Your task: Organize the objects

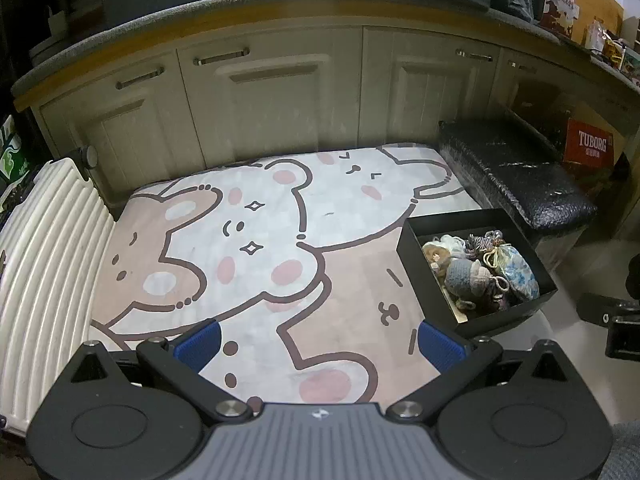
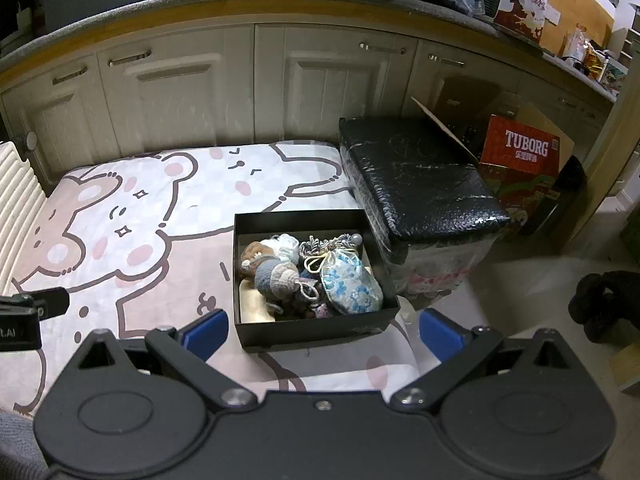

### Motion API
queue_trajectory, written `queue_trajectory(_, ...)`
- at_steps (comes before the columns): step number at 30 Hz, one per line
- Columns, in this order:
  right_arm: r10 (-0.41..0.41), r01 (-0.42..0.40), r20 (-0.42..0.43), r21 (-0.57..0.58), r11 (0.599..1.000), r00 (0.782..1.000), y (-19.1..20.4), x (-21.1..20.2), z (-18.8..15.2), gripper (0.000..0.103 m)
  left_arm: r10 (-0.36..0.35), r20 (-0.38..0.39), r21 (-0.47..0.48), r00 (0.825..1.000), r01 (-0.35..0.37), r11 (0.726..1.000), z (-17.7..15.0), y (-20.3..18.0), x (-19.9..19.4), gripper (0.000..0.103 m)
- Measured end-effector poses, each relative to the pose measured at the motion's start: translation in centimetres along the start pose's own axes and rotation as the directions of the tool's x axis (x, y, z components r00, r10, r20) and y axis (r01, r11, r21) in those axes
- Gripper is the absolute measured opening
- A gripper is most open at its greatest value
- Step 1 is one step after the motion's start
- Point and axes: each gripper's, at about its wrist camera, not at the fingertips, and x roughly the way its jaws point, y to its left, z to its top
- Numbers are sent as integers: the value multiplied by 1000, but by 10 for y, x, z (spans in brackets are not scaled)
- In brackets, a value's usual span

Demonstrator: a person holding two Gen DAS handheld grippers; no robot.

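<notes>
A black open box (image 2: 316, 332) sits on a cartoon bear blanket (image 2: 132, 216). It holds several small items: a blue floral drawstring pouch (image 2: 352, 288), crocheted pieces (image 2: 276, 276) and yarn. The box also shows in the left wrist view (image 1: 500, 316), at the right. My right gripper (image 2: 320, 332) is open and empty, just short of the box's near wall. My left gripper (image 1: 320, 344) is open and empty over the blanket (image 1: 240, 240), left of the box.
A black padded bench (image 2: 420, 184) stands right of the blanket, with a red Tuborg carton (image 2: 524, 148) behind it. White cabinet doors (image 2: 200, 96) line the back. A white ribbed suitcase (image 1: 44, 264) lies at the left. Bare floor (image 2: 520, 300) is at the right.
</notes>
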Motion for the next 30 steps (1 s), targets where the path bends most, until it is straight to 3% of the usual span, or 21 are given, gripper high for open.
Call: queue_trajectory(30, 8, -8, -4, 4, 1000, 1000, 1, 2, -2, 103, -34, -6, 27, 999, 34, 999, -1, 2, 1, 103)
